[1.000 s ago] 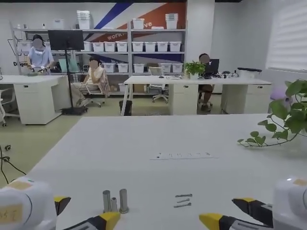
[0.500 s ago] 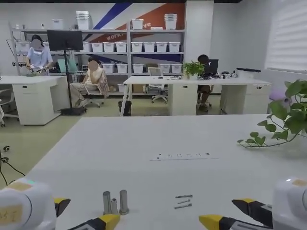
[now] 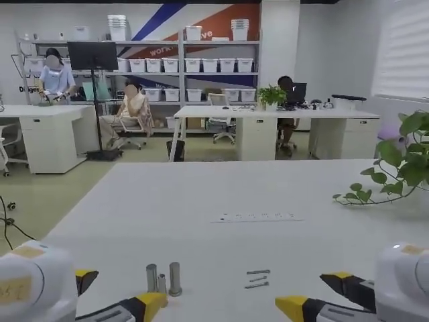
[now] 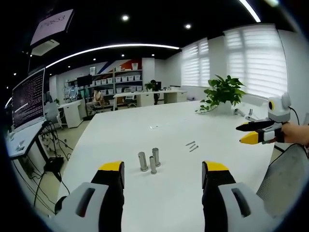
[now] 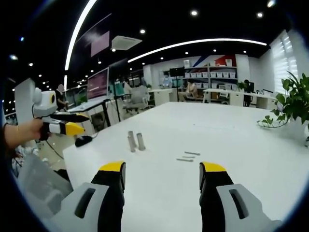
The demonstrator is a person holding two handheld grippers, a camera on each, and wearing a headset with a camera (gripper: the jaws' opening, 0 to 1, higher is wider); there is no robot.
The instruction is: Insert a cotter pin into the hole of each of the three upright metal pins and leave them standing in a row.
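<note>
3 grey cylindrical metal pins (image 3: 164,280) stand upright in a close cluster on the white worktop (image 3: 268,188), near its front edge. whether they touch one another cannot be told. 3 small thin metal cotter pins (image 3: 257,278) lie flat to the right of the cluster, apart from it and roughly parallel to one another. the left hand-held gripper (image 4: 163,169), white-bodied with yellow-tipped jaws, hovers above the worktop short of the cluster, its jaws spread with nothing between them. the right hand-held gripper (image 5: 163,169), of the same build, hovers short of the cotter pins, jaws likewise spread and empty. a green leafy plant (image 3: 402,161) trails over the worktop at the far right.
</note>
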